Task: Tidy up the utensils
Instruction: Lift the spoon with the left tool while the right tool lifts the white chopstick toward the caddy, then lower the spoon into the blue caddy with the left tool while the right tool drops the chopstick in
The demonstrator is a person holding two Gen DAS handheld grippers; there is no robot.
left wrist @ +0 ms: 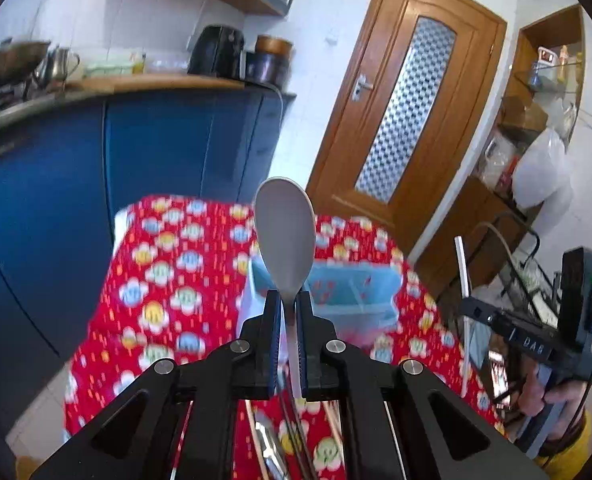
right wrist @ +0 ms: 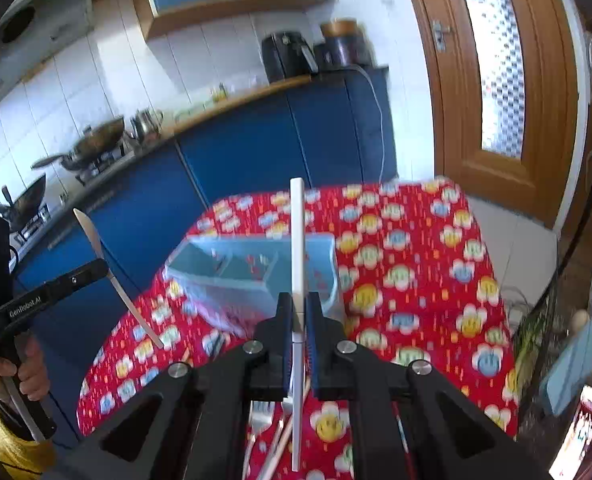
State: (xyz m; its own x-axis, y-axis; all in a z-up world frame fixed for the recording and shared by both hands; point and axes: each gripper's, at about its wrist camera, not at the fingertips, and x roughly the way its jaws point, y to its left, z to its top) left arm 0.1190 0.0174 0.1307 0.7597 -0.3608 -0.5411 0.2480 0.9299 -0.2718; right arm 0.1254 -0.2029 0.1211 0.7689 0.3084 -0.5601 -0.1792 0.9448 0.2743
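Red cloth printed with smiling flower faces covers the worktop [left wrist: 184,280], whose far edge stops just short of blue kitchen cabinets [left wrist: 156,148], with a strip of pale floor showing past its far right corner toward a wooden door [left wrist: 407,112]. Near the far edge sits a clear blue plastic organizer tray [right wrist: 232,268] with dividers inside; open cloth lies on both sides of it and more widely toward the right edge. The left gripper [left wrist: 289,308] is clamped on the handle of a white spoon [left wrist: 284,232], which stands upright above the cloth, bowl uppermost, and hides part of the tray behind it. The right gripper [right wrist: 299,312] is clamped on a flat white stick-like utensil [right wrist: 297,240], also held upright over the tray; its kind is hard to make out. Below the right gripper, at the near edge, a white fork [right wrist: 260,416] and thin chopstick-like pieces [right wrist: 284,436] lie on the cloth, partly covered by the gripper's black body. Both views are blurred, so the tray's contents cannot be told. A hand [right wrist: 32,376] with a yellow cuff grips the left handle at the left of the right wrist view.
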